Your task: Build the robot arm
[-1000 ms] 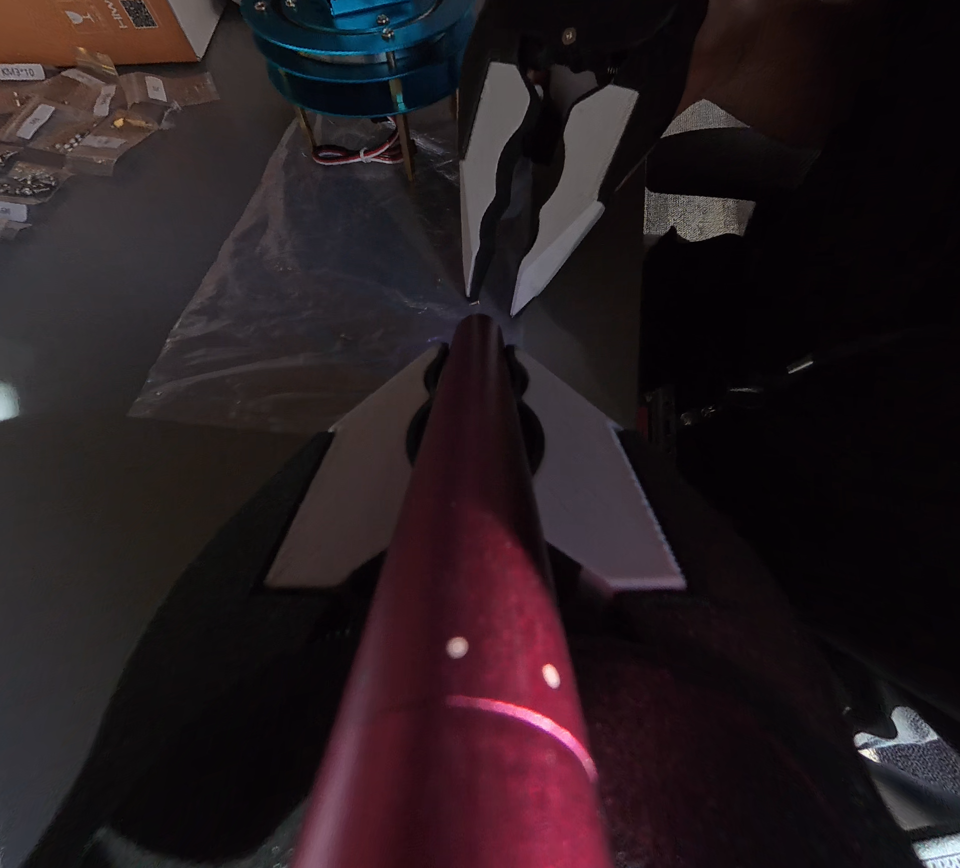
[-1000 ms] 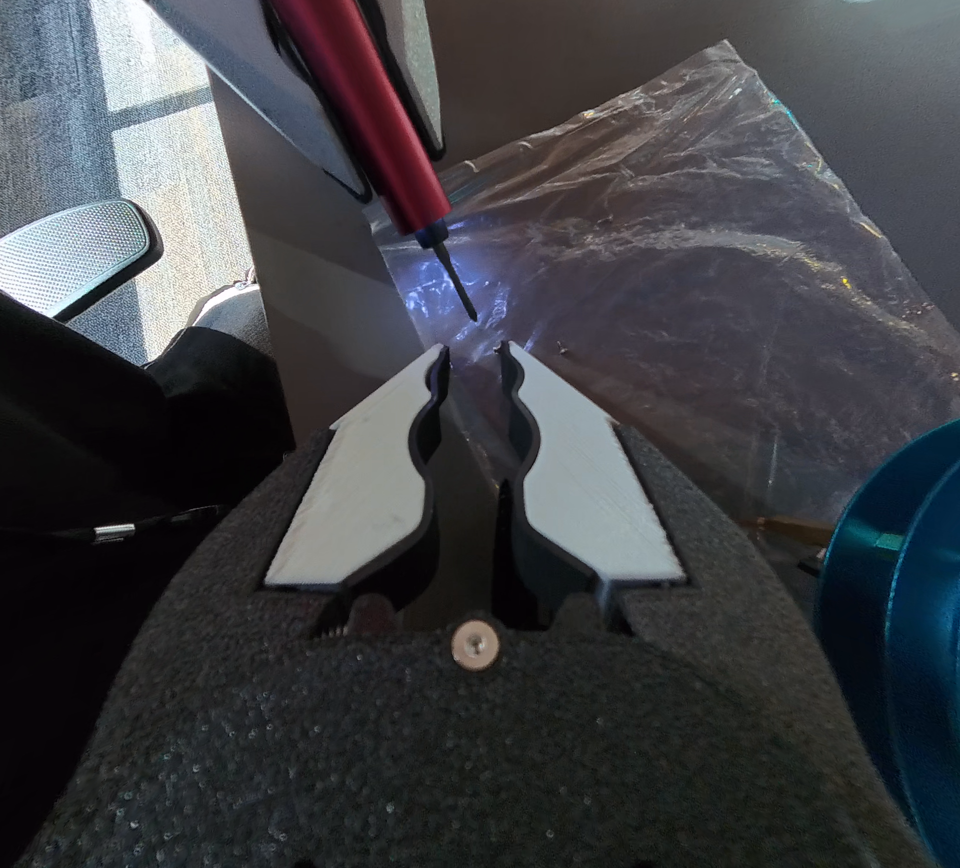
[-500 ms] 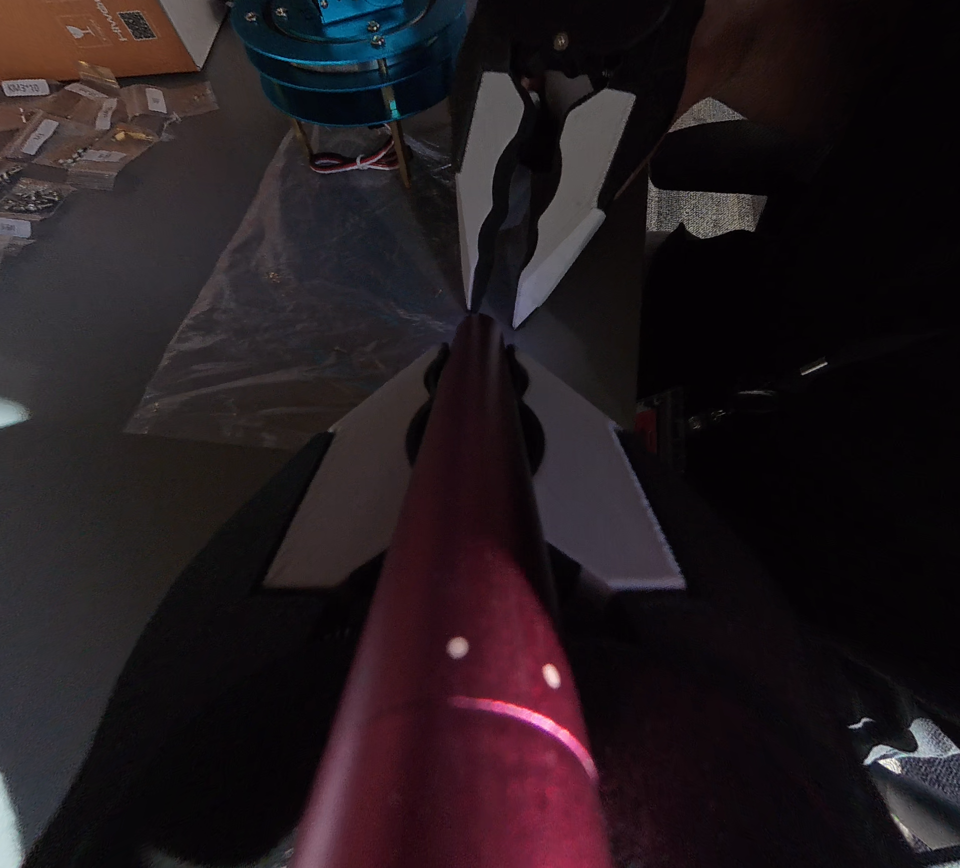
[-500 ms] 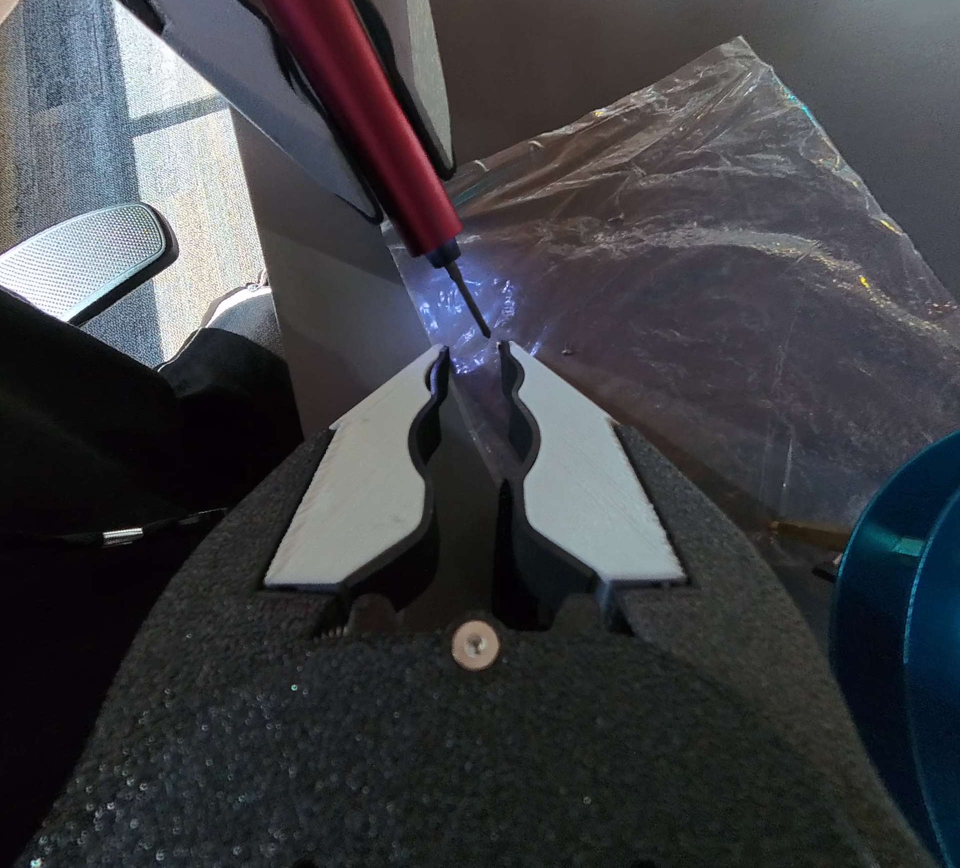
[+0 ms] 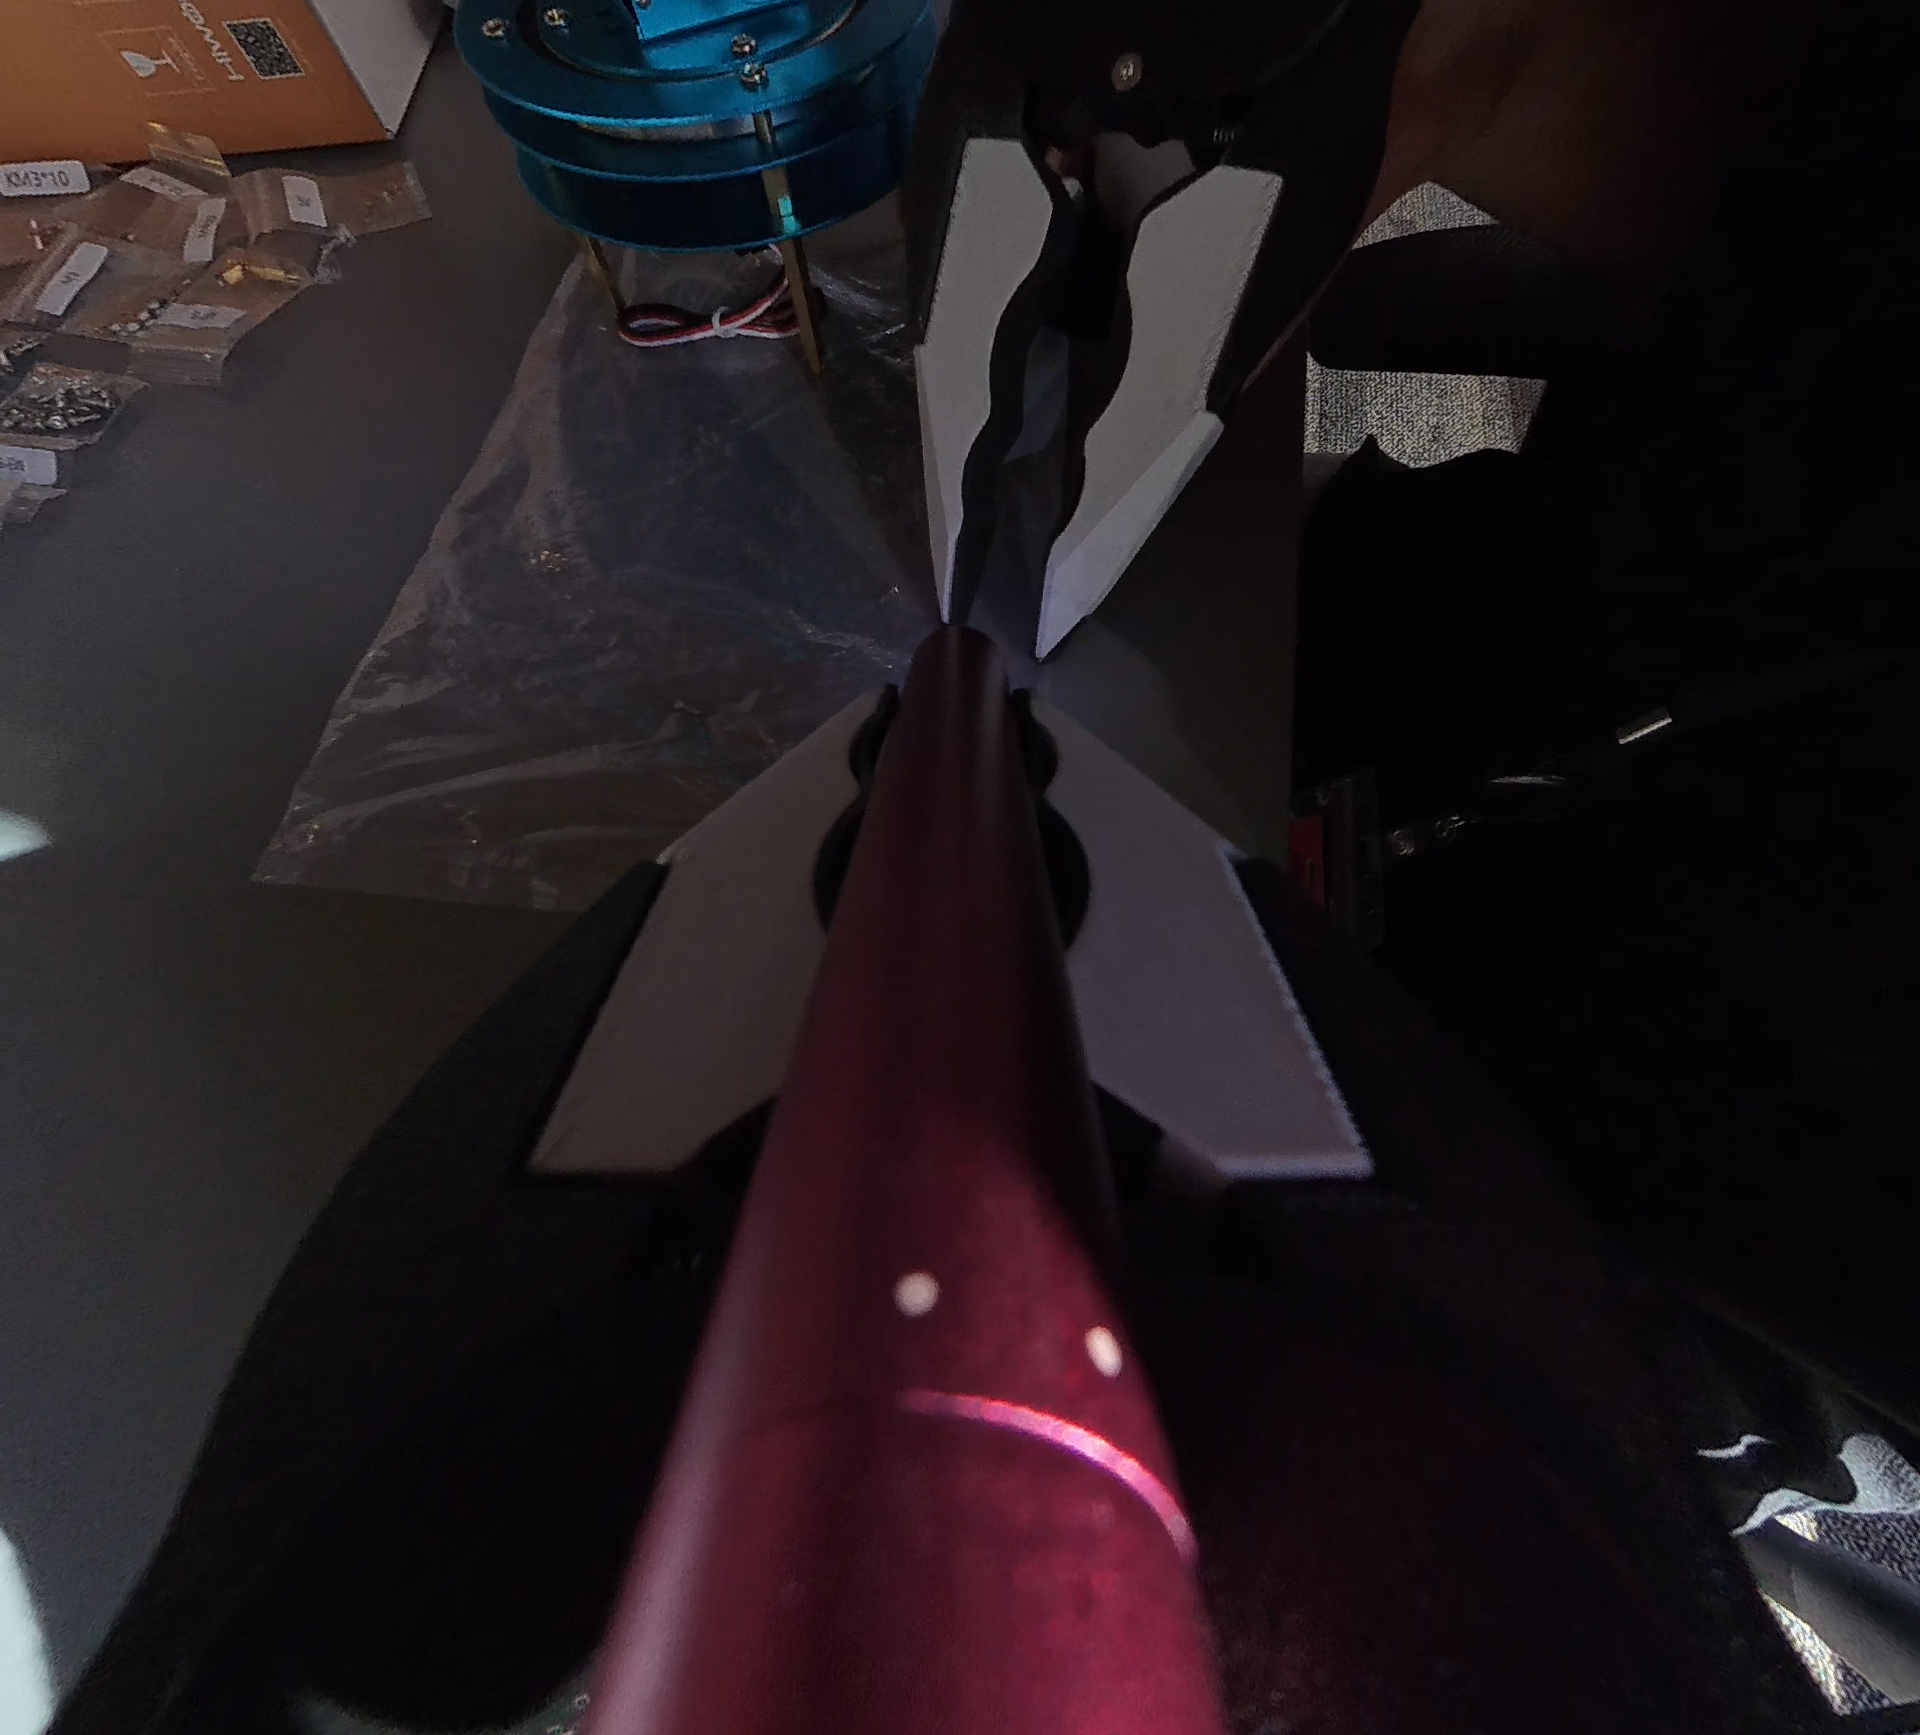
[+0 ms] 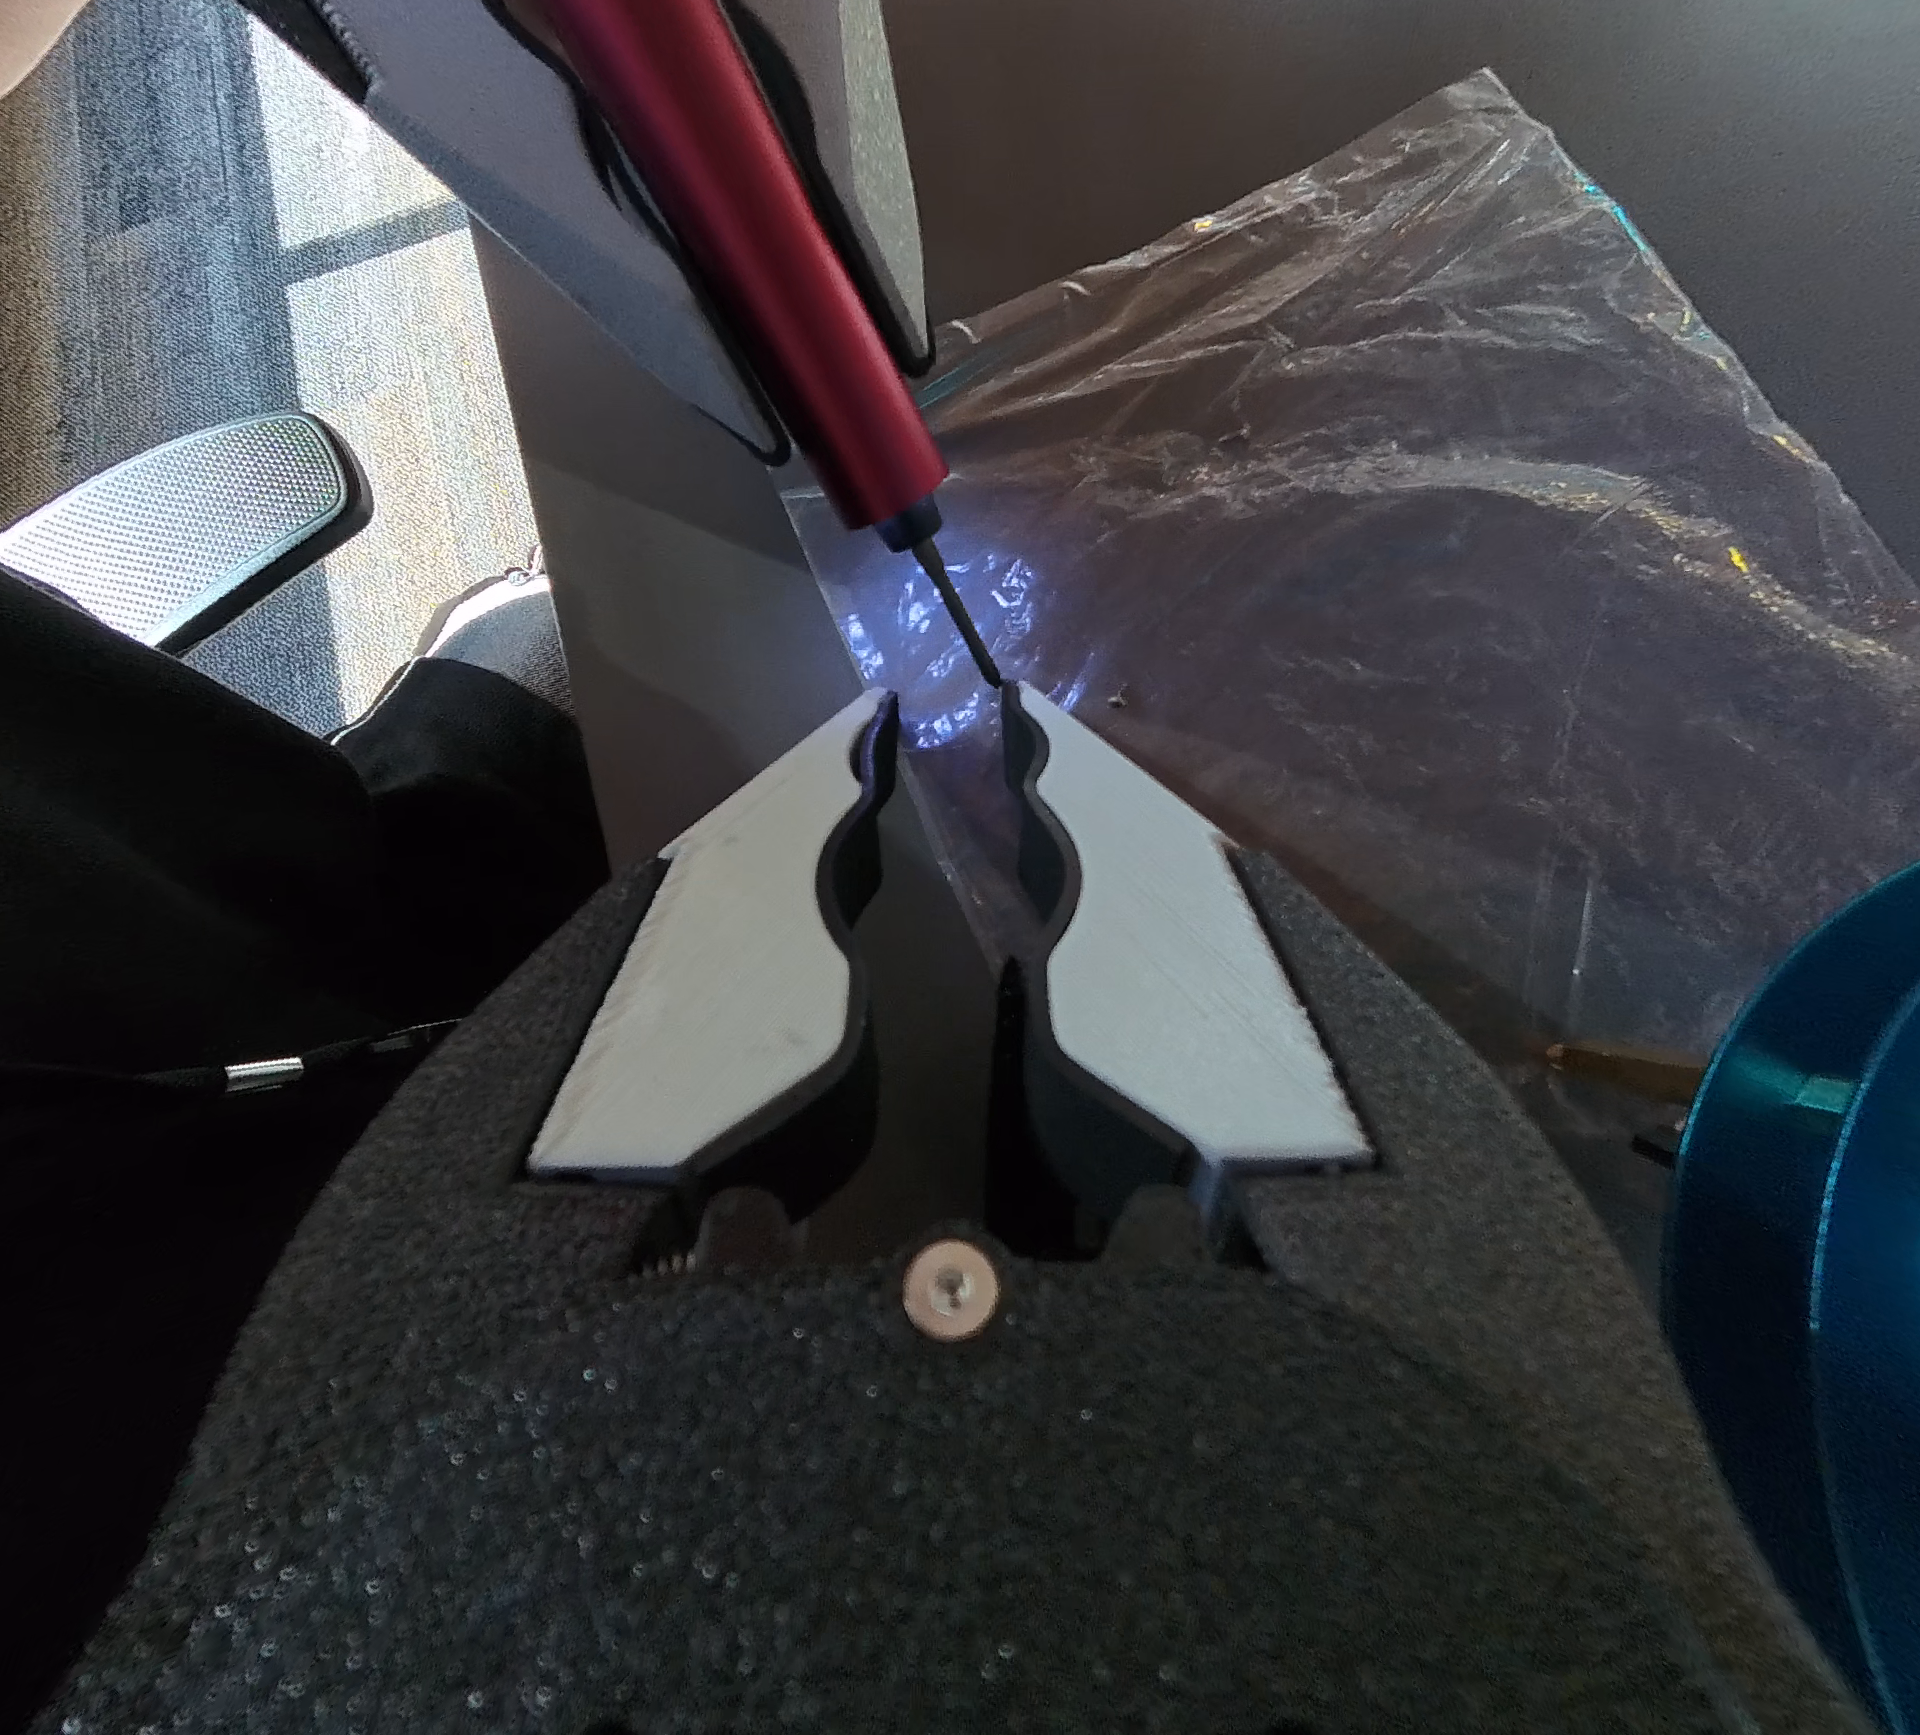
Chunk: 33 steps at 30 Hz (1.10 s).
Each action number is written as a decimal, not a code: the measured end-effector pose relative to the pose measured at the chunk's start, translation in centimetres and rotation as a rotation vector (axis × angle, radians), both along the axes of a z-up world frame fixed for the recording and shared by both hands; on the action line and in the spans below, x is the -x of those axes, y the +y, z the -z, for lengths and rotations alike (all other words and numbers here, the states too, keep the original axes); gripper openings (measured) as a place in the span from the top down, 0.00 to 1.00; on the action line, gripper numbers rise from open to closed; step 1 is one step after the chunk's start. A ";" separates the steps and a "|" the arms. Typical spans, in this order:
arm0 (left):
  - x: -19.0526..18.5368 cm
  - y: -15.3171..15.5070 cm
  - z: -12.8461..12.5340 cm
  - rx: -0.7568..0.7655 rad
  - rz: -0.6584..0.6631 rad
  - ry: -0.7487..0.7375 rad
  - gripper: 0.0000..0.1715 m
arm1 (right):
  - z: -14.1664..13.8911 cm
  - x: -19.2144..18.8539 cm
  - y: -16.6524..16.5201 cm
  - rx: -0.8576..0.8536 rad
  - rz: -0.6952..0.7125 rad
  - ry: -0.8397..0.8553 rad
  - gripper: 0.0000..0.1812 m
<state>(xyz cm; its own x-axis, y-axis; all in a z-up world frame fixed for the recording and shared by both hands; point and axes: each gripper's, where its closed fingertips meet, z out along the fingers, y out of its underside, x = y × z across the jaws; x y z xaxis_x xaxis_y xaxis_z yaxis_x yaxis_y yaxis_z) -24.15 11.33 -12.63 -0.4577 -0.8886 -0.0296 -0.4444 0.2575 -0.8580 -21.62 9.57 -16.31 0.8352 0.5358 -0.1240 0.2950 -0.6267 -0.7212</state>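
Observation:
My left gripper (image 5: pixel 956 698) is shut on a dark red electric screwdriver (image 5: pixel 935 1166) that runs forward between its fingers. In the right wrist view the screwdriver (image 6: pixel 727 179) comes down from the upper left in the left gripper (image 6: pixel 836 397). Its thin bit (image 6: pixel 961 615) ends right at the tip of one finger of my right gripper (image 6: pixel 951 698). The right gripper's jaws stand a narrow gap apart with nothing between them, just above the corner of a clear plastic sheet (image 6: pixel 1403 646). A bluish light spot falls on the sheet there. The right gripper (image 5: pixel 992 636) faces the screwdriver tip in the left wrist view.
A blue metal turntable base (image 5: pixel 696 75) on brass posts stands behind the plastic sheet (image 5: pixel 623 646); it also shows in the right wrist view (image 6: pixel 1818 1270). An orange box (image 5: pixel 156 2) and several small parts bags (image 5: pixel 156 272) lie far left. A tiny screw (image 6: pixel 1120 701) lies on the sheet. A chair armrest (image 6: pixel 187 522) is beyond the table edge. The tips of one gripper are about 5 cm away from the tips of the other.
The screwdriver bit and my right gripper's tips have closed in on each other; the bit now ends at one right fingertip. Both grippers have kept their jaw positions.

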 end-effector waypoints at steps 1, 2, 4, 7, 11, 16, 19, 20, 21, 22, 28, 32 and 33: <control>0.0 0.0 0.0 -0.001 0.000 -0.001 0.88 | 0.0 0.0 0.0 0.001 0.000 0.001 0.89; 0.0 0.0 0.0 -0.001 0.000 -0.001 0.88 | 0.0 0.0 0.0 0.001 -0.001 0.002 0.89; 0.0 0.0 -0.1 -0.004 0.000 -0.003 0.88 | 0.0 0.0 0.0 0.001 -0.001 0.003 0.89; 0.0 0.0 -0.2 -0.007 -0.001 -0.006 0.88 | 0.0 0.0 -0.1 0.000 -0.001 0.003 0.89; 0.0 0.2 -0.4 -0.011 -0.008 -0.015 0.88 | 0.0 -0.1 -0.2 0.002 0.000 0.005 0.88; 0.1 0.3 -0.5 -0.025 -0.006 -0.013 0.88 | -0.3 -0.3 -0.4 -0.013 0.009 -0.004 0.88; 0.0 0.3 -0.7 -0.024 -0.011 -0.021 0.88 | -0.5 -0.6 -0.4 -0.028 0.020 -0.004 0.88; 0.0 0.3 -0.9 -0.019 -0.011 -0.027 0.88 | -0.6 -0.8 -0.3 -0.040 0.028 -0.005 0.88; 0.1 0.3 -1.1 -0.013 -0.010 -0.034 0.88 | -0.8 -0.9 -0.2 -0.056 0.034 -0.010 0.88; 0.1 0.2 -1.4 -0.004 -0.009 -0.044 0.88 | -1.0 -1.1 0.0 -0.075 0.038 -0.019 0.88; 0.3 -0.2 -3.2 0.074 -0.004 -0.103 0.88 | -3.1 -0.6 0.0 -0.214 -0.009 -0.017 0.90; 0.4 -0.5 -3.4 0.077 0.005 -0.106 0.88 | -2.7 -0.6 0.0 -0.227 -0.021 -0.070 0.90; 0.4 -0.6 -3.3 0.073 0.008 -0.104 0.88 | -2.6 -0.6 0.0 -0.227 -0.026 -0.077 0.90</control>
<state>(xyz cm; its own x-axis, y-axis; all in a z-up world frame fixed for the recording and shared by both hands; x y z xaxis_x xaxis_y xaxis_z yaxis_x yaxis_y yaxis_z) -24.51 10.71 -9.31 -0.4622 -0.8867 -0.0130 -0.3500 0.1959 -0.9160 -21.03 9.58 -13.70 0.8230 0.5643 0.0653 0.3684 -0.4426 -0.8176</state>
